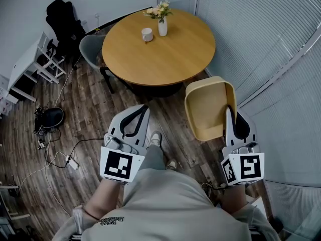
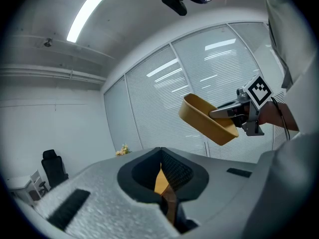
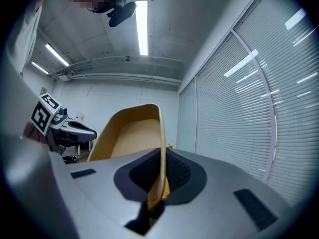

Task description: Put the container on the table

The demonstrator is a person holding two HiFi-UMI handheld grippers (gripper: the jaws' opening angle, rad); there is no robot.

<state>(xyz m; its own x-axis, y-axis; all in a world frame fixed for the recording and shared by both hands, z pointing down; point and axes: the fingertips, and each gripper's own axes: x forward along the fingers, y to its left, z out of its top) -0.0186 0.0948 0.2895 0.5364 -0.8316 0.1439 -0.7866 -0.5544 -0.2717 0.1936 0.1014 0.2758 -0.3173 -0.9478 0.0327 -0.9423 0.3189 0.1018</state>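
**A:** Between the fingers of the right gripper (image 1: 229, 112), is that the container (image 1: 208, 104)?

**B:** Yes. They are clamped on one side wall at the rim, one finger inside and one outside. The tub hangs tilted in the air to the left of those fingers, above the floor (image 1: 90, 109)

**A:** And the left gripper (image 1: 143, 109)?

**B:** Its fingers are pressed together at the tips with nothing held, and they stand apart from the container

**A:** Where's the table (image 1: 165, 59) from there?

**B:** Well ahead of both sets of fingers. A vase of flowers (image 1: 162, 26) and a cup (image 1: 147, 34) stand at its far side, and the near part is bare

**A:** How do you reckon the tub handles?

**B:** It looks like a thin-walled plastic tub, empty, so probably light and fairly stiff. With only one wall pinched it may swing or bend at the rim. The surface looks smooth, so it could slip if the squeeze eases. I'd keep the hold where it is, near the middle of the wall, and set the base down flat on the near part of the table, short of the vase and cup
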